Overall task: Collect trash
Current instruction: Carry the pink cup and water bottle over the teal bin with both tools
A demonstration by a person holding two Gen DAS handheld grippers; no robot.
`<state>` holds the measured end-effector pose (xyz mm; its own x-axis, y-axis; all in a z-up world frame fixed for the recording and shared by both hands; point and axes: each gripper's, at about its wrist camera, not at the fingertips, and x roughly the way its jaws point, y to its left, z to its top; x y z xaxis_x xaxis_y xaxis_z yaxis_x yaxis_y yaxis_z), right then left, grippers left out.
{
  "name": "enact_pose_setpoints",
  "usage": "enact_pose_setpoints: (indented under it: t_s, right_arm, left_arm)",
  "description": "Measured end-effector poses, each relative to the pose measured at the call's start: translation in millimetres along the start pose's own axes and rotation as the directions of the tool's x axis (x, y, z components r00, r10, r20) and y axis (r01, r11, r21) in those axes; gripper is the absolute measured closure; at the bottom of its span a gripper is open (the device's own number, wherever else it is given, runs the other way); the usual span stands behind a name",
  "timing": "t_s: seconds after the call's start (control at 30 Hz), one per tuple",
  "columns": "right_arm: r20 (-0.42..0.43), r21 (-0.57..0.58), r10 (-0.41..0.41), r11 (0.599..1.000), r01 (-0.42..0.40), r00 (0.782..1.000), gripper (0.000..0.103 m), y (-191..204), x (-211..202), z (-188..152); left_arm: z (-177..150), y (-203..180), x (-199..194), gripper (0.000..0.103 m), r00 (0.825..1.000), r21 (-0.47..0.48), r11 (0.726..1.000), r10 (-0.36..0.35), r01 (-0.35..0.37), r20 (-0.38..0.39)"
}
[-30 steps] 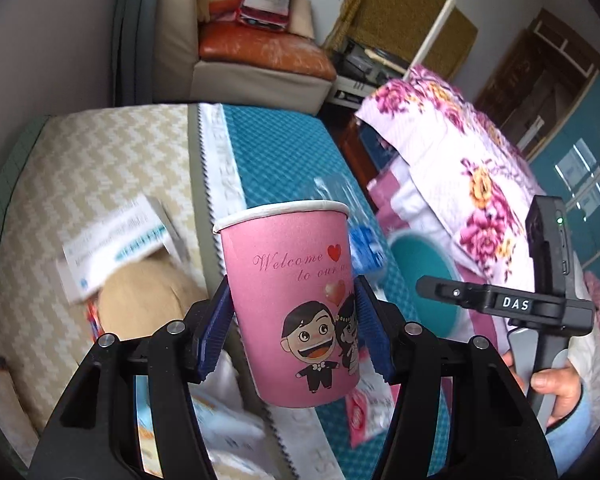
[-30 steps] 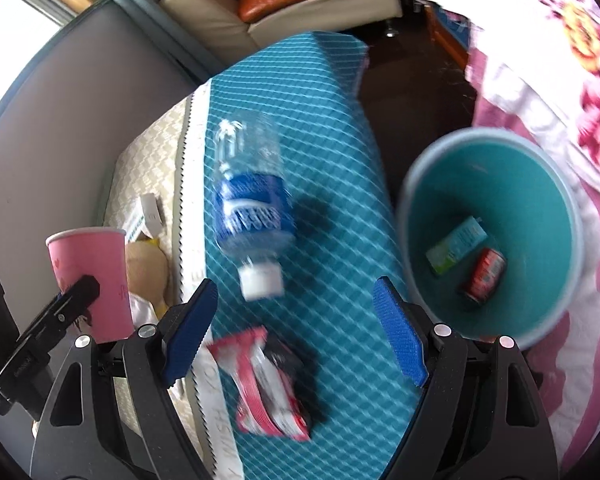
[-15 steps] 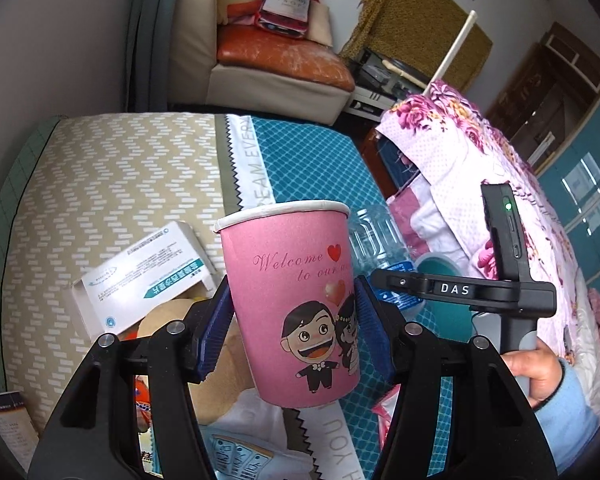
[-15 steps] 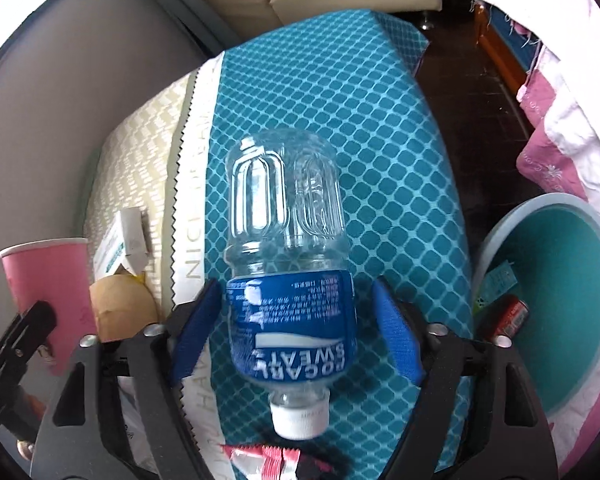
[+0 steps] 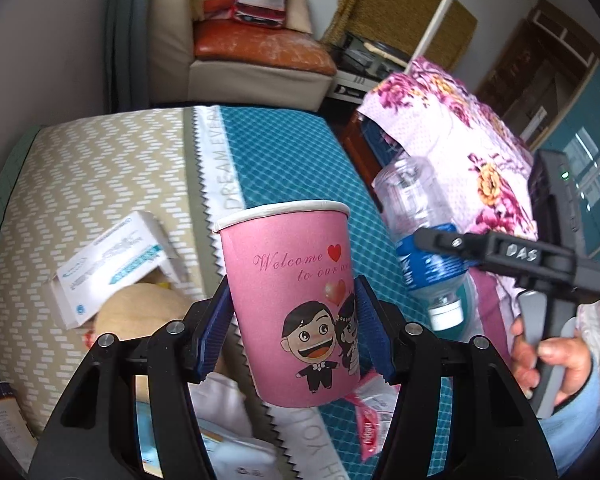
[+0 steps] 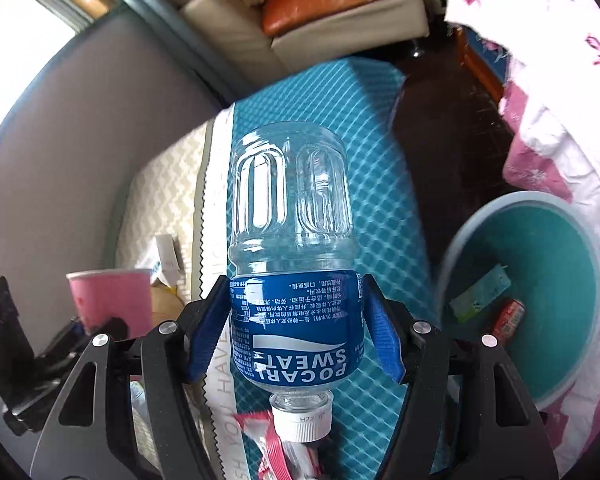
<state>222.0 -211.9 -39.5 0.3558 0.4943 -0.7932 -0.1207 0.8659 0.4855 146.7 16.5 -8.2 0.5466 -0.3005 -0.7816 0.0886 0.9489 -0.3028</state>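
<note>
- The left gripper (image 5: 294, 330) has its blue pads clamped on both sides of a pink paper cup (image 5: 296, 300). The cup sits upright, rim up, with a cartoon couple and "Welcome" printed on it.
- The right gripper (image 6: 296, 328) is squeezed onto a clear plastic bottle (image 6: 294, 280), pads pressing the blue label. The white cap points back toward the camera, the clear bottom end points away.
- Both things are up off the table (image 5: 292, 160), which wears a teal diamond-pattern cloth next to a beige zigzag one.
- A round teal bin (image 6: 560, 248) sits on the floor to the right of the bottle, with a red can (image 6: 508, 316) and a small green carton (image 6: 480, 296) already lying in it.
- Still lying on the table: a white box (image 5: 112, 264) and a pink wrapper (image 6: 276, 440) just under the bottle cap.
</note>
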Motion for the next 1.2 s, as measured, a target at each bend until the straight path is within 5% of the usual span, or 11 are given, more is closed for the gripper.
enact_pose_setpoints:
  t_s: [0.37, 0.67, 1.2]
  right_arm:
    - [0.156, 0.186, -0.035, 0.983, 0.006, 0.987, 0.041, -91, -88, -35]
    - [0.182, 0.297, -0.111, 0.953, 0.053, 0.977, 0.041, -158, -119, -67]
    - [0.149, 0.355, -0.086, 0.934, 0.028, 0.985, 0.041, -206, -100, -78]
  left_arm:
    - [-4, -110, 34, 0.043, 0.994, 0.187, 0.979, -0.063, 0.079, -0.088]
    - [-13, -195, 99, 0.043, 0.979, 0.302, 0.946, -0.061, 0.119, -0.194]
    - [-32, -235, 168, 0.038, 0.951, 0.366, 0.924, 0.011, 0.108, -0.309]
